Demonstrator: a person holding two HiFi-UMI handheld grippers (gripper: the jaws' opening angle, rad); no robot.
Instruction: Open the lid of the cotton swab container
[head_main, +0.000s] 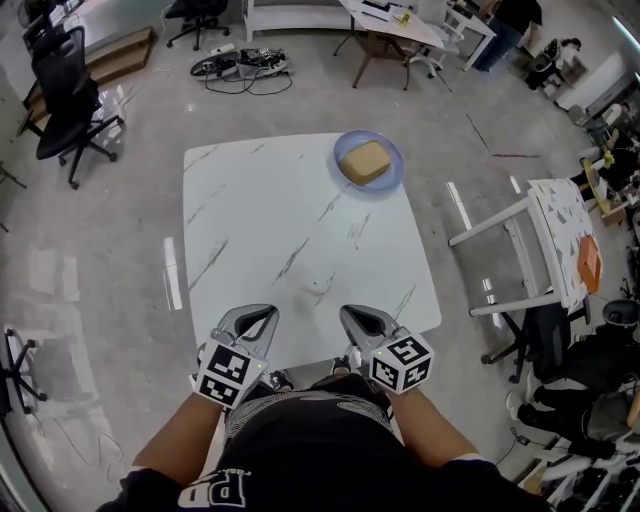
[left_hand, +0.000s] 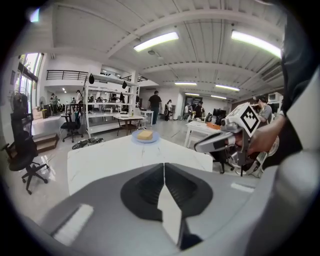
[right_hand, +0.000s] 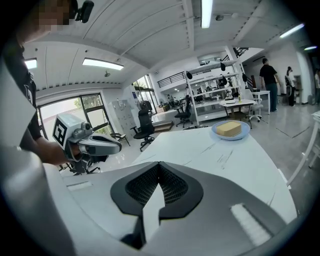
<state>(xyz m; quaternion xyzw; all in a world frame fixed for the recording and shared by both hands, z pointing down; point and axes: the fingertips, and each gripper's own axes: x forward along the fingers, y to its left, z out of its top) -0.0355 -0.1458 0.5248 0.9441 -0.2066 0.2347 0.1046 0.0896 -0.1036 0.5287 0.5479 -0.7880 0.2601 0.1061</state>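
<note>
Tools both shut and empty at the near edge; container far off on the right.

My left tool (head_main: 267, 312) and right tool (head_main: 346, 311) hover side by side over the near edge of the table (head_main: 270, 220). Each has its jaws pressed together with nothing between them. What I take for the cotton swab container (head_main: 364, 161), a tan, flat-topped box, sits on a blue plate (head_main: 392, 176) at the far right corner, well apart from both tools, with its lid on. It lies ahead and to the right, so the right tool is the nearer one. Its longer side seems to run roughly across my line of approach, though it is too small here to be sure. I judge that both tools need to travel forward and open before anything can be gripped.
</note>
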